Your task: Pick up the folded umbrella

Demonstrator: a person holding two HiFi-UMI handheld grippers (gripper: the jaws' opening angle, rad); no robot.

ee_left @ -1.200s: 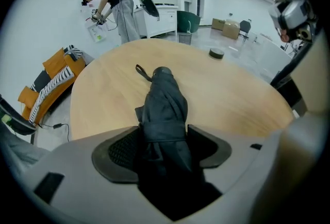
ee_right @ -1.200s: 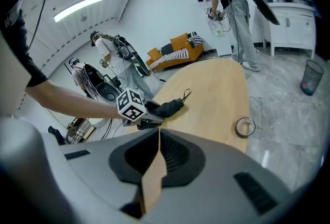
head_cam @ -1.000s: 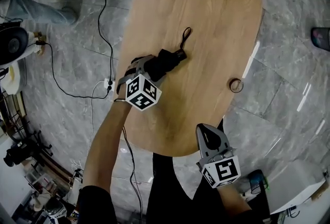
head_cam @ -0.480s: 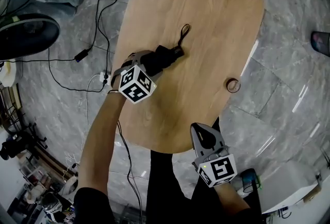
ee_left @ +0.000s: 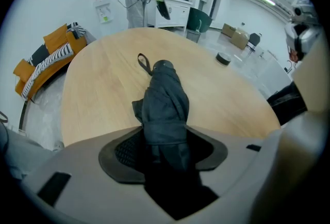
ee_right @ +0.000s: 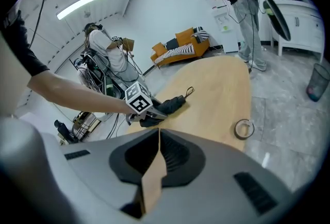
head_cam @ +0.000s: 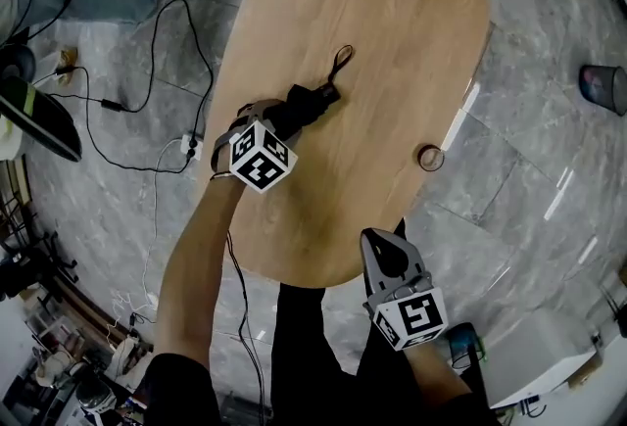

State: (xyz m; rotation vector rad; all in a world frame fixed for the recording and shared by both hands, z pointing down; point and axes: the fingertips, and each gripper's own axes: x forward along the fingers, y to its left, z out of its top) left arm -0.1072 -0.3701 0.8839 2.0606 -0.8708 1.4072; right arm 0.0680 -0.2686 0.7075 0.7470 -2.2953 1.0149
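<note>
The folded black umbrella (head_cam: 313, 101) lies on the oval wooden table (head_cam: 372, 13), its wrist strap (head_cam: 339, 62) looped toward the far end. My left gripper (head_cam: 281, 117) points steeply down over the umbrella's near end. In the left gripper view the umbrella (ee_left: 165, 97) runs straight out between the jaws of the left gripper (ee_left: 165, 148). These jaws have just been closing, and the pads now touch the fabric on both sides. My right gripper (head_cam: 380, 244) hangs off the table's near edge, shut and holding nothing. From the right gripper (ee_right: 157, 133) the umbrella (ee_right: 172, 104) shows farther off.
A roll of tape (head_cam: 430, 158) sits at the table's right edge. Cables and a power strip (head_cam: 191, 148) lie on the grey floor to the left. People stand beyond the table, and an orange sofa (ee_right: 180, 45) is at the back.
The left gripper stays over the umbrella's near end while its marker cube rolls slightly. The right gripper has barely moved. The head view has drifted a little.
</note>
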